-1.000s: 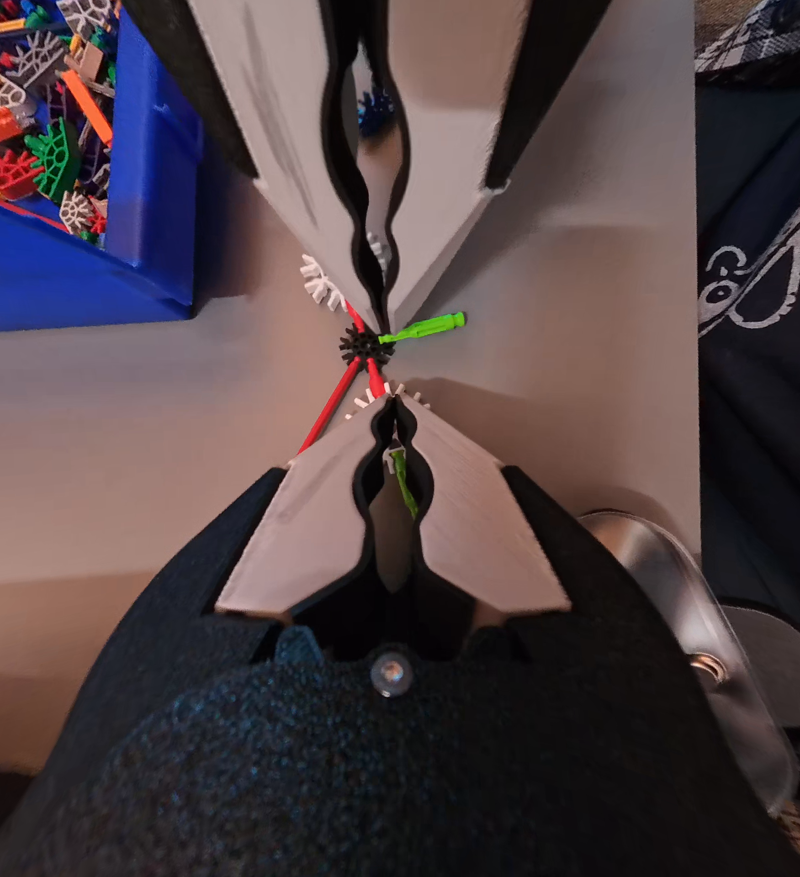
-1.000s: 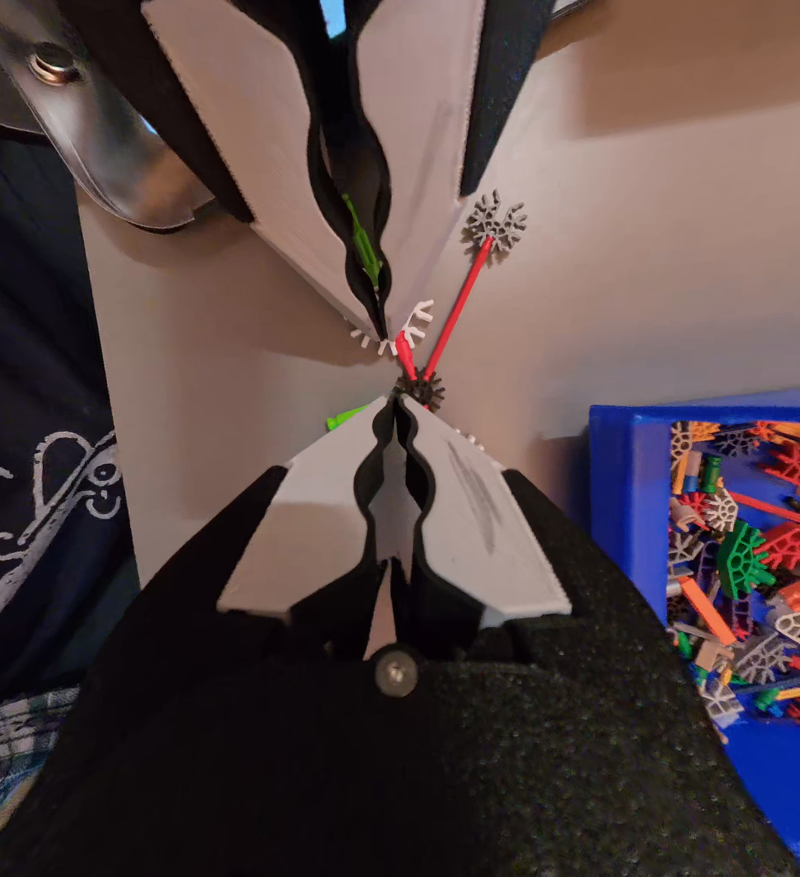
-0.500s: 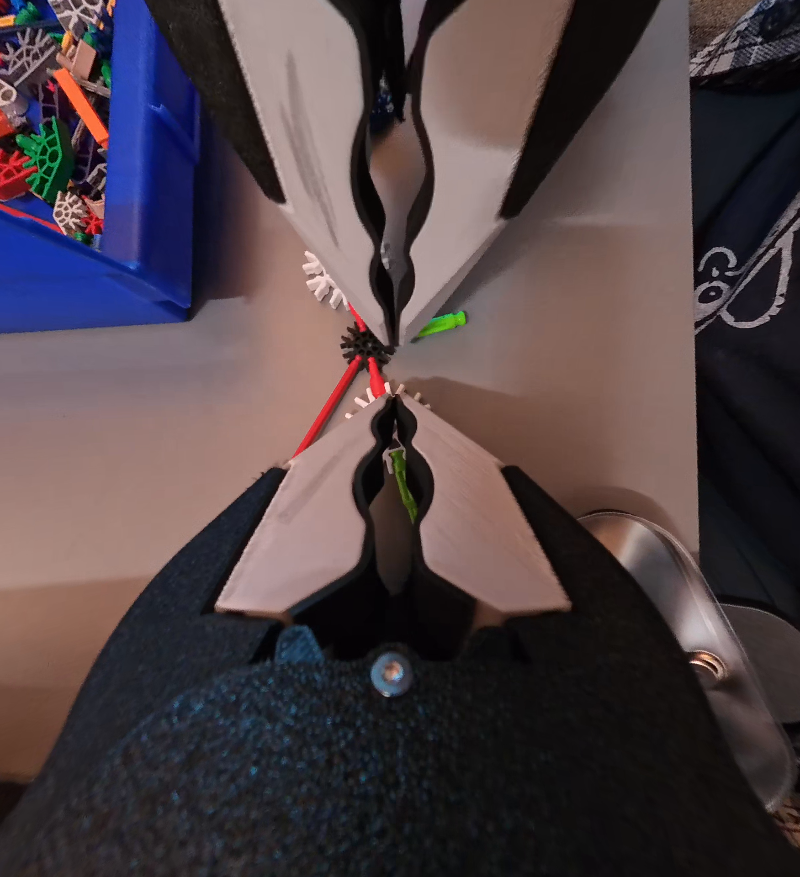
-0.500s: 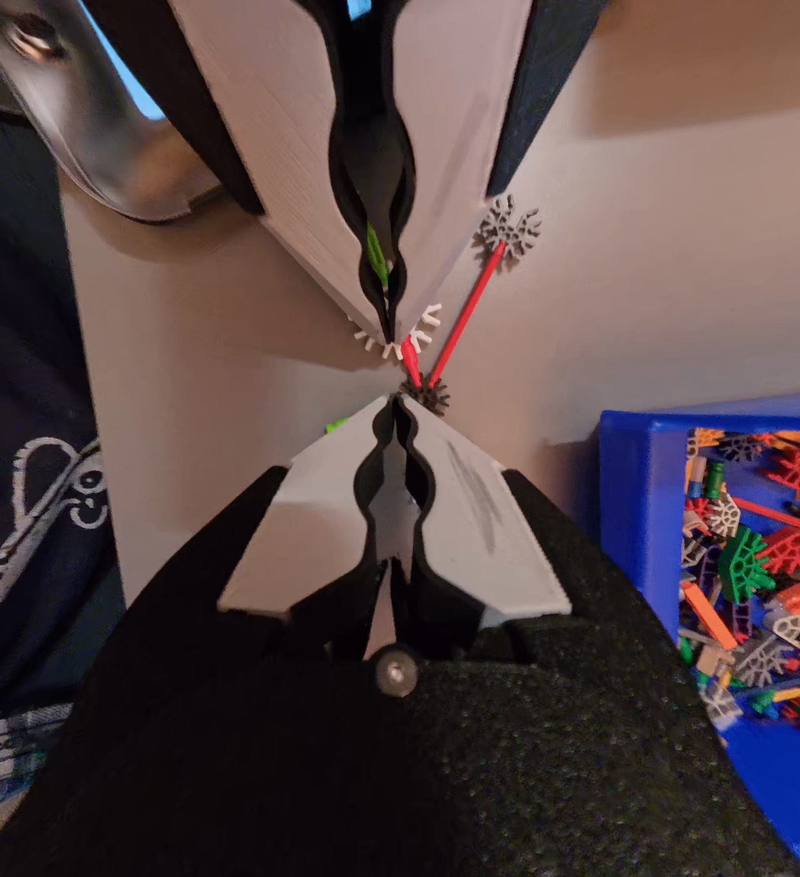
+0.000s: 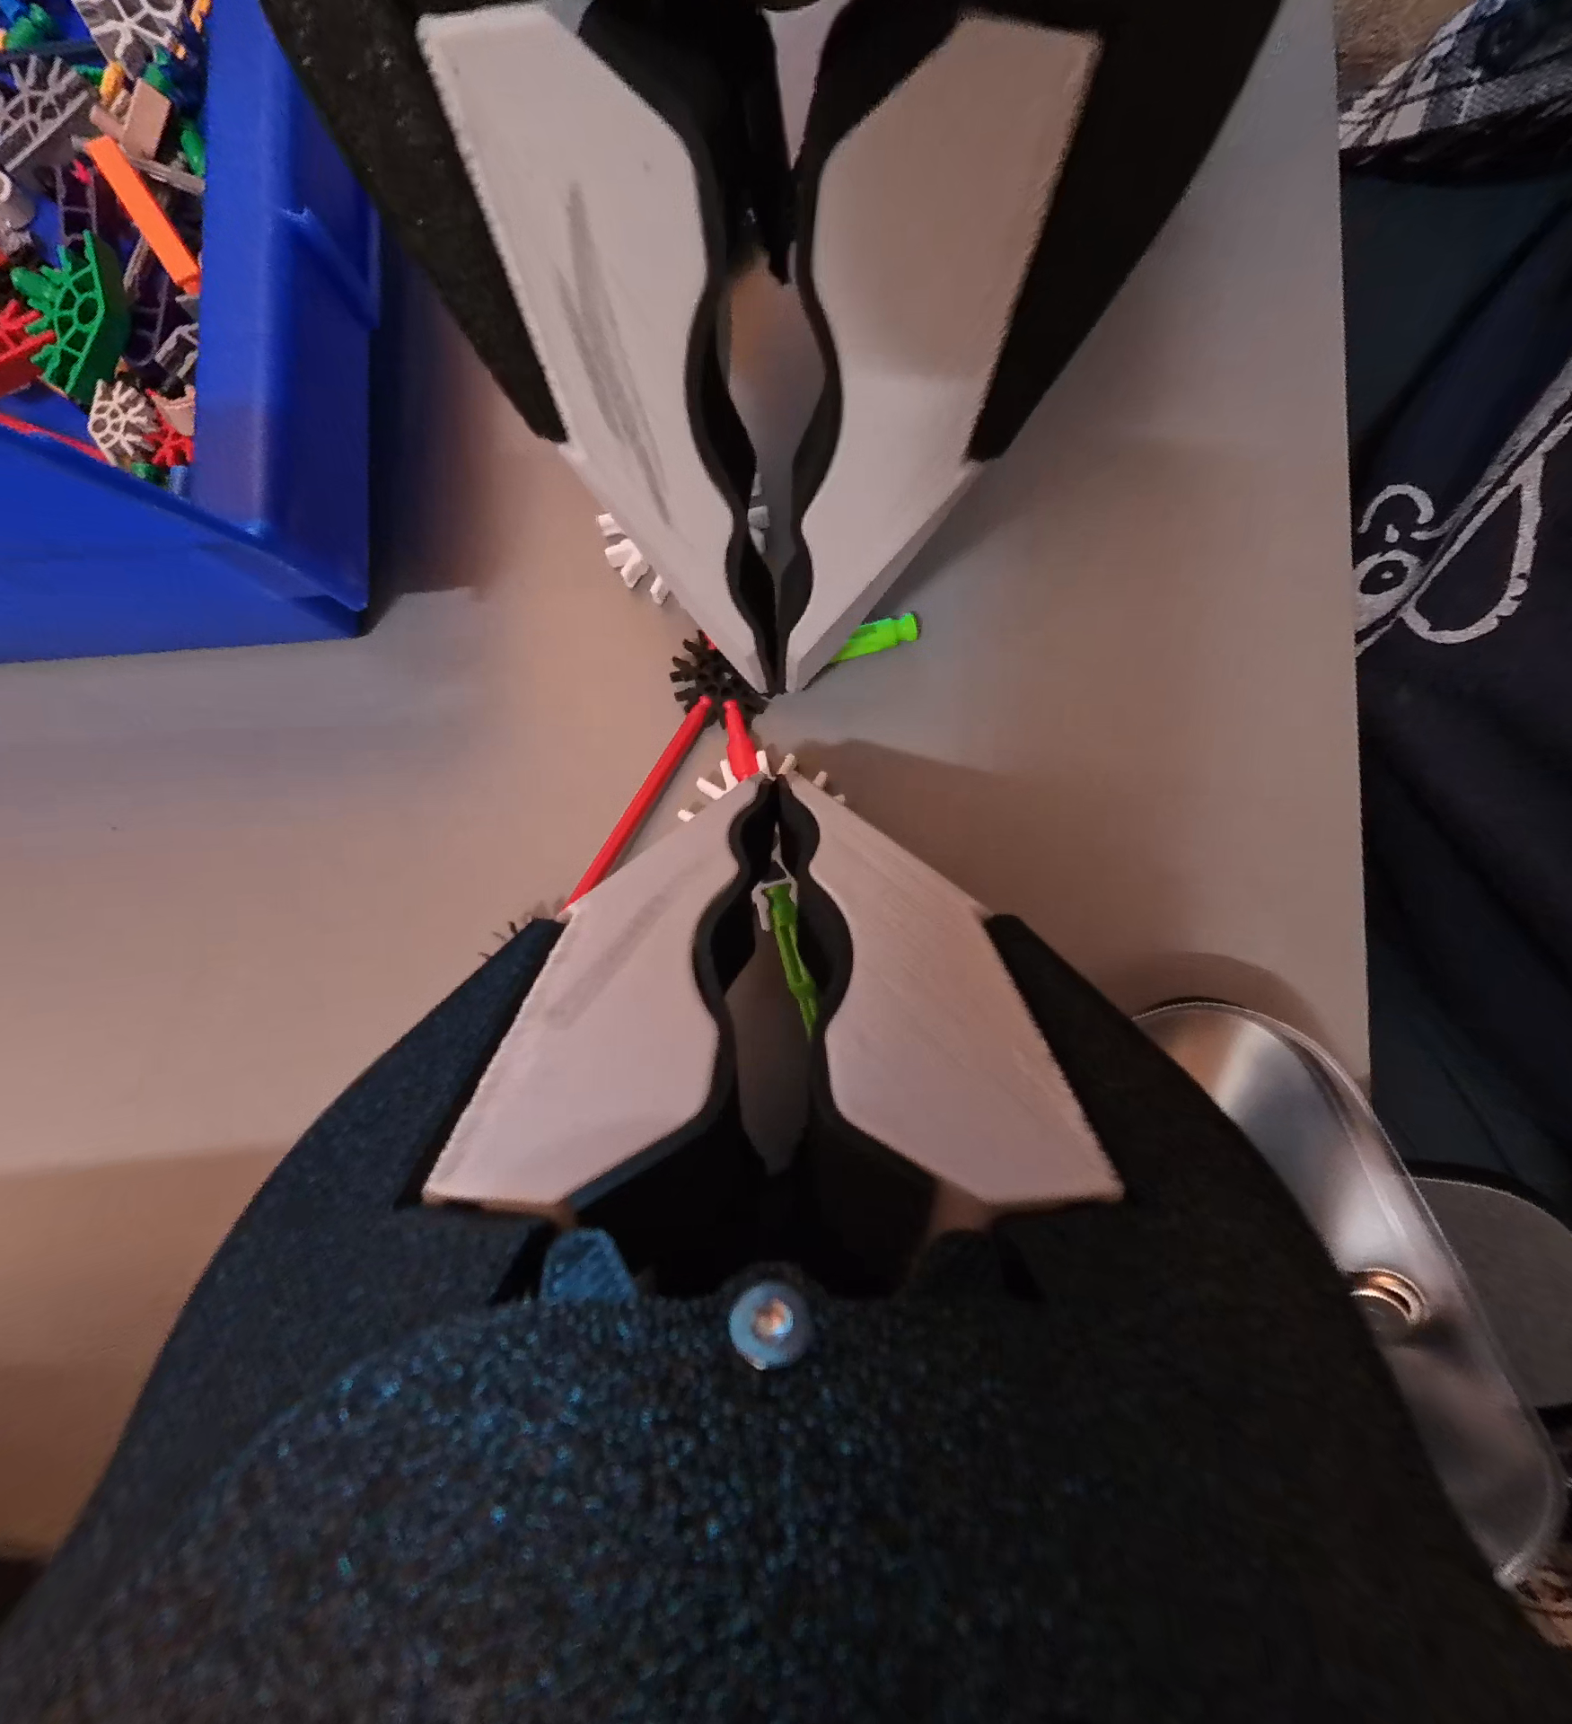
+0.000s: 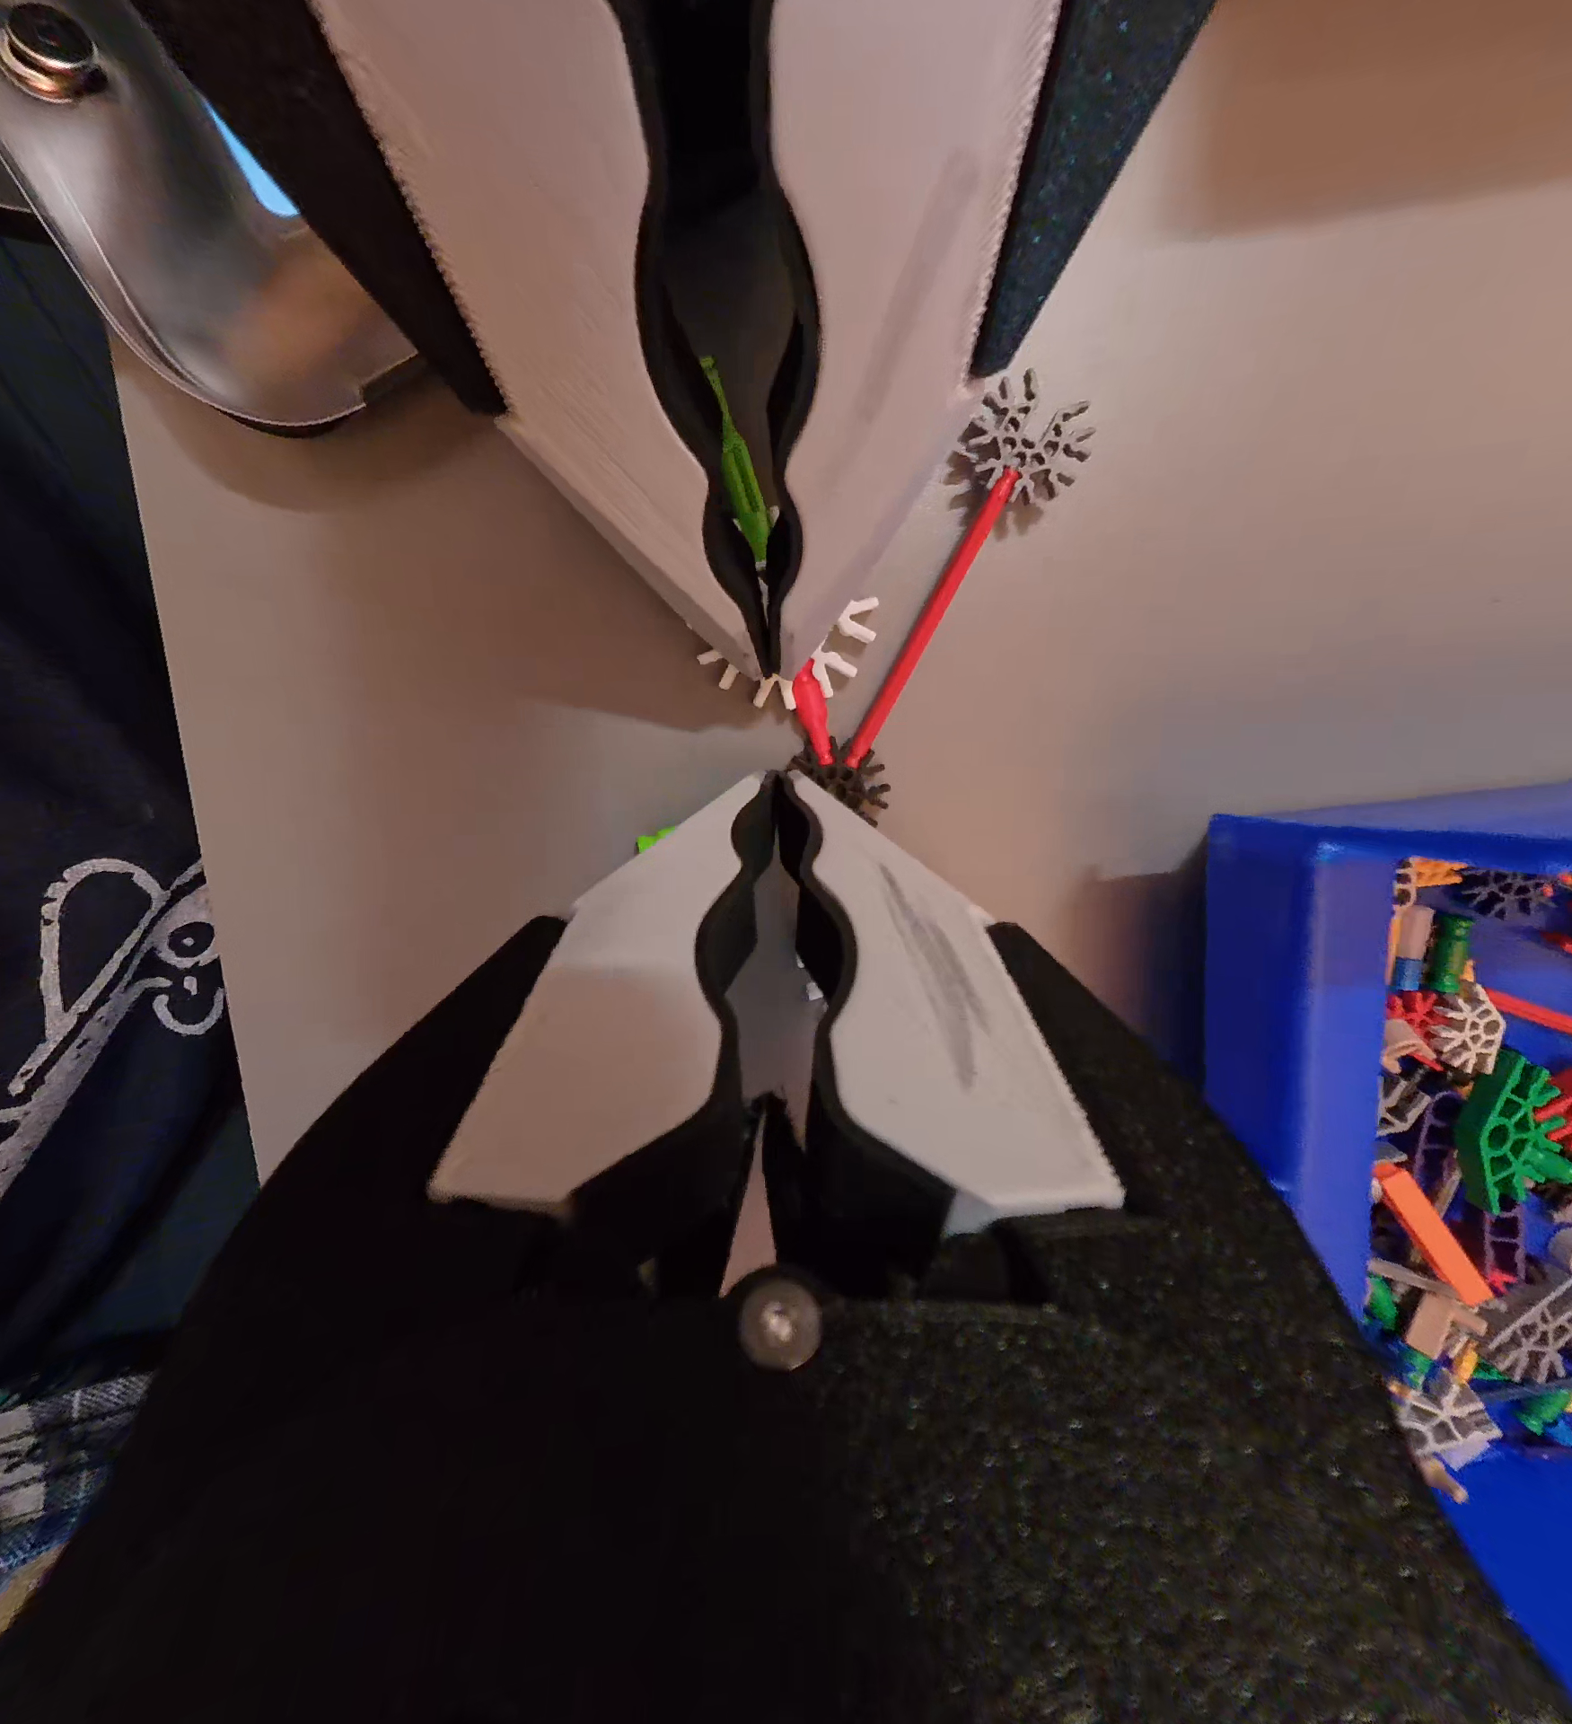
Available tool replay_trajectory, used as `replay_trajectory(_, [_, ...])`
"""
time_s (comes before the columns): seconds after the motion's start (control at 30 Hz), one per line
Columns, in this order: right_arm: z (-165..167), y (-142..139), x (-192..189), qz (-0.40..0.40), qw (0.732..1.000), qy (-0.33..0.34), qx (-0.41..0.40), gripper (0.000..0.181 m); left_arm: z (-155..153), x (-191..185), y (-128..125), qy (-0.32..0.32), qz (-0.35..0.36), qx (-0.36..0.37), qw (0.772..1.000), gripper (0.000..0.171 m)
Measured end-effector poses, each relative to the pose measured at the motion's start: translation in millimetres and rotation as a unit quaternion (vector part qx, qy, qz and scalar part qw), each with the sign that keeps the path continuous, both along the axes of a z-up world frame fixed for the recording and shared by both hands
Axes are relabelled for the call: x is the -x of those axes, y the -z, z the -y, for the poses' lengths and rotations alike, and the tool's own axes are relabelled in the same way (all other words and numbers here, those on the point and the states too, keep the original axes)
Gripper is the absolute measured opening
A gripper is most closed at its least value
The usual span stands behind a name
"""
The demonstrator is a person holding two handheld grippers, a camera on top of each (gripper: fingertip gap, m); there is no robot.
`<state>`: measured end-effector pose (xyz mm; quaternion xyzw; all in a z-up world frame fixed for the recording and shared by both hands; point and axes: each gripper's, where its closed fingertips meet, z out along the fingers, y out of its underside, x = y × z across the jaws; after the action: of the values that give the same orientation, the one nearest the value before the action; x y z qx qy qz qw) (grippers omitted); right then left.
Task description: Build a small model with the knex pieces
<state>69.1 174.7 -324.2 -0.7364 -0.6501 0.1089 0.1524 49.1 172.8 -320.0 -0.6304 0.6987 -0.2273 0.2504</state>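
Currently left gripper (image 5: 774, 782) is clamping a white connector (image 5: 733, 776), green rod (image 5: 791, 952) sitting between its fingers; right gripper (image 6: 777, 776) is pinching closed at the black hub (image 6: 847, 776), red rods (image 6: 936, 606) joining both; blue bin (image 6: 1276, 980) sitting nearby.

The left hand-held gripper (image 5: 774, 782) has its jaws closed on a white snowflake connector (image 6: 833, 653), with a green rod (image 5: 791, 952) lying between the fingers behind the tips. A short red rod (image 5: 737, 737) links that white connector to a black round connector (image 5: 705, 674). The right hand-held gripper (image 6: 777, 776) is closed at the rim of the black connector, where a second green rod (image 5: 875, 640) sticks out sideways. A long red rod (image 6: 936, 602) runs from the black connector to a grey snowflake connector (image 6: 1026, 438). Another white connector (image 5: 625, 558) shows behind the right gripper's fingers.
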Motion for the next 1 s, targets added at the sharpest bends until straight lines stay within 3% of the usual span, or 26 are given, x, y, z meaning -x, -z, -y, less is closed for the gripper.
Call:
replay_trajectory(0.03, [0, 0, 0, -0.004, 1.000, 0.001, 0.004, 0.000, 0, 0, 0, 0.002, -0.002, -0.004, 1.000, 0.000])
replay_trajectory(0.3, [-7, -16, -9, -0.049, 0.998, 0.032, 0.008, 0.000, 0, 0, 0, 0.001, -0.003, 0.004, 1.000, 0.000])
replay_trajectory(0.9, [9, 0, -10, -0.029, 0.999, 0.006, -0.042, 0.000, 0, -3, 0, -0.005, -0.014, 0.052, 0.999, 0.000])
replay_trajectory(1.0, [17, -11, -9, -0.067, 0.996, 0.022, -0.052, 0.000, 0, -2, -2, 0.003, -0.017, 0.042, 0.999, 0.000])
